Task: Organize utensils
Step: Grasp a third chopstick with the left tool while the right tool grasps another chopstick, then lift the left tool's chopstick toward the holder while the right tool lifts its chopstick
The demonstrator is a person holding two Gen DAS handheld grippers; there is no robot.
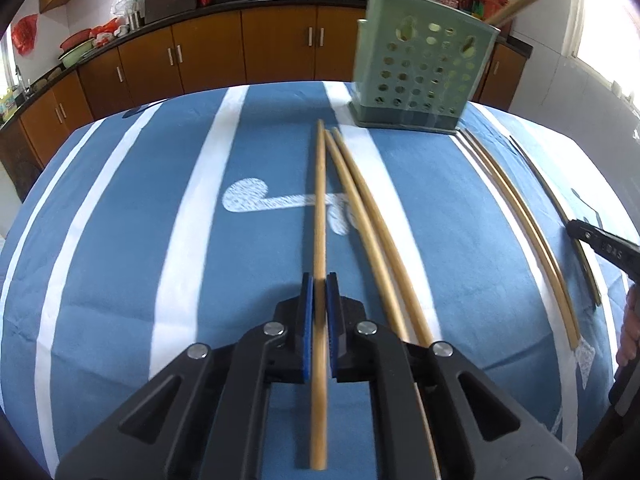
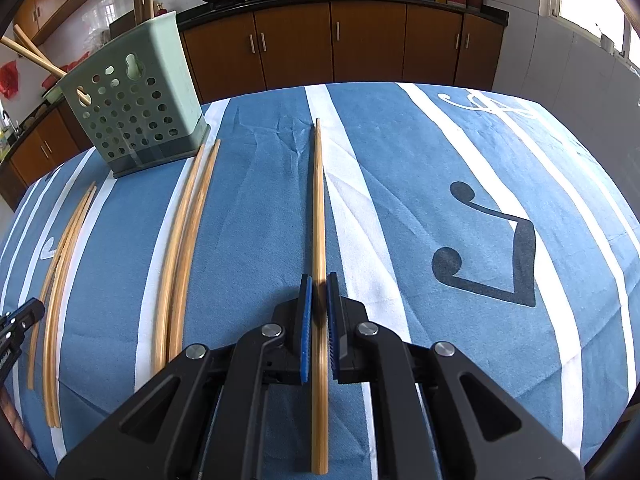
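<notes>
Your left gripper (image 1: 320,284) is pinching one chopstick (image 1: 319,208) between its blue pads, beside two loose ones (image 1: 372,232) at 1 o'clock. Your right gripper (image 2: 319,286) is pinching its own chopstick (image 2: 319,200). The green holder (image 1: 420,68) is standing at 1 o'clock in the left view, 10 o'clock in the right. No readable writing anywhere. Only the right view is showing the dark music notes (image 2: 488,244) on the blue striped cloth (image 2: 248,216).
</notes>
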